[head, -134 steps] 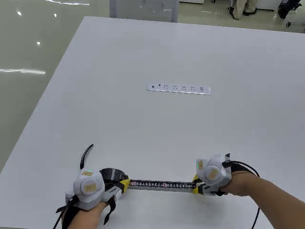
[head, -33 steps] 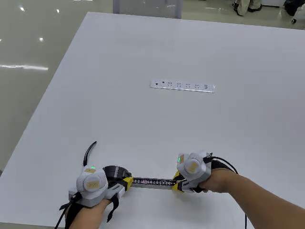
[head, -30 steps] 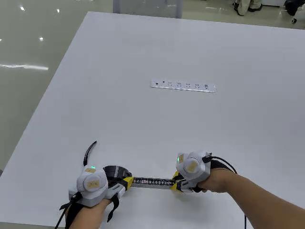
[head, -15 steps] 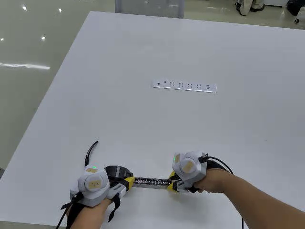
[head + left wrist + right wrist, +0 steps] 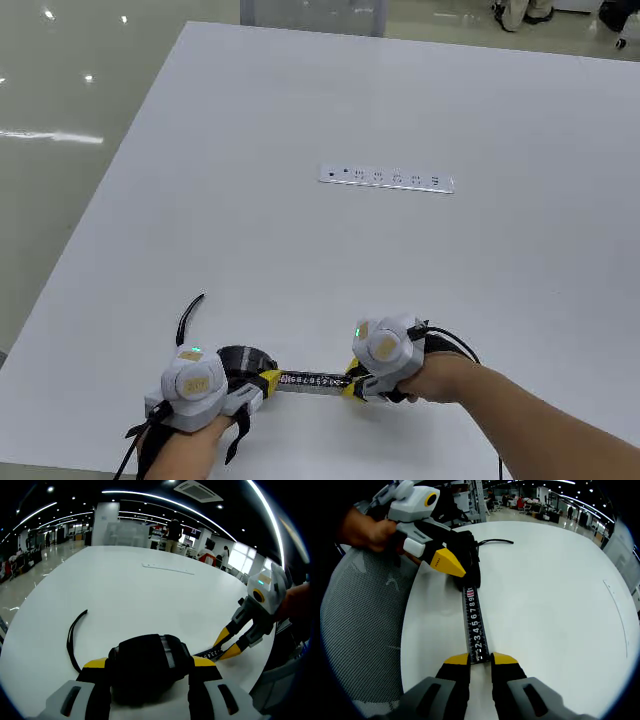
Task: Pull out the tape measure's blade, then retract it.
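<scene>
I have the tape measure's case (image 5: pixel 147 667) clamped between the left gripper's (image 5: pixel 262 383) jaws, which are closed on its two flanks. The right gripper's (image 5: pixel 480 659) jaws are pinched narrow on the tip of the blade (image 5: pixel 473 625). A short run of blade spans the gap between the two sets of jaws, low over the tabletop (image 5: pixel 300 120).

I judge the case to be compact, hard and fairly heavy for its size, so the flank grip should hold it. The rubbery black shell looks unlikely to slip. The blade is another matter: thin spring steel, stiff along its length while cupped, but quick to kink if twisted, with a spring always drawing it home. I would hold it only at the end hook, as now, and keep the right jaws in line with the case mouth.

The tabletop's near edge runs close along the left of the right jaws, so there is little margin that way. To their right the surface is wide and bare. The power strip (image 5: pixel 386 179) lies well apart, and the wrist strap (image 5: pixel 72 640) trails left of the left jaws.
</scene>
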Demonstrator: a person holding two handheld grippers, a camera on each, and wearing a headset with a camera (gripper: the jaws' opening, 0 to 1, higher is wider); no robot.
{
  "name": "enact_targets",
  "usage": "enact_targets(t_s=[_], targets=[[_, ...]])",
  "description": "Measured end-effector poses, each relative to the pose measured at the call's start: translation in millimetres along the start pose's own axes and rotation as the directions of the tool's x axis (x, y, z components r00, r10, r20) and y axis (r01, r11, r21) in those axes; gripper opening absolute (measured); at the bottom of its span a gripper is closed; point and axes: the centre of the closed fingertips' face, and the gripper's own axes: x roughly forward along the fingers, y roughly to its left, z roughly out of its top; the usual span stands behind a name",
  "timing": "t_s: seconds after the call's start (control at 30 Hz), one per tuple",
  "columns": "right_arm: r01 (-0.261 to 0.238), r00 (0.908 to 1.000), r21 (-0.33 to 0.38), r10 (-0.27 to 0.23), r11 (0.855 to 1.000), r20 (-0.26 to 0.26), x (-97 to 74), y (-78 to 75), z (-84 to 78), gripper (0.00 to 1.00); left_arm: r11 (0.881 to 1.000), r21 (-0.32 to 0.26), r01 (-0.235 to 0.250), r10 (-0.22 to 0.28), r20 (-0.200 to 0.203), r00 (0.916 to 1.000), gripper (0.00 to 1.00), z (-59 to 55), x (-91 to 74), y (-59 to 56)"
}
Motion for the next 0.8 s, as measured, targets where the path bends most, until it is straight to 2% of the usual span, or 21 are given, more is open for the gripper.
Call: enact_targets(t_s=[0.8], targets=[[-0.002, 0.9995, 0.013, 0.001, 1.000, 0.031, 15.0, 3.1, 18.8, 0.14, 1.000, -0.005, 0.001, -0.001, -0.002, 1.0000, 0.59, -0.2, -0.2, -0.4]])
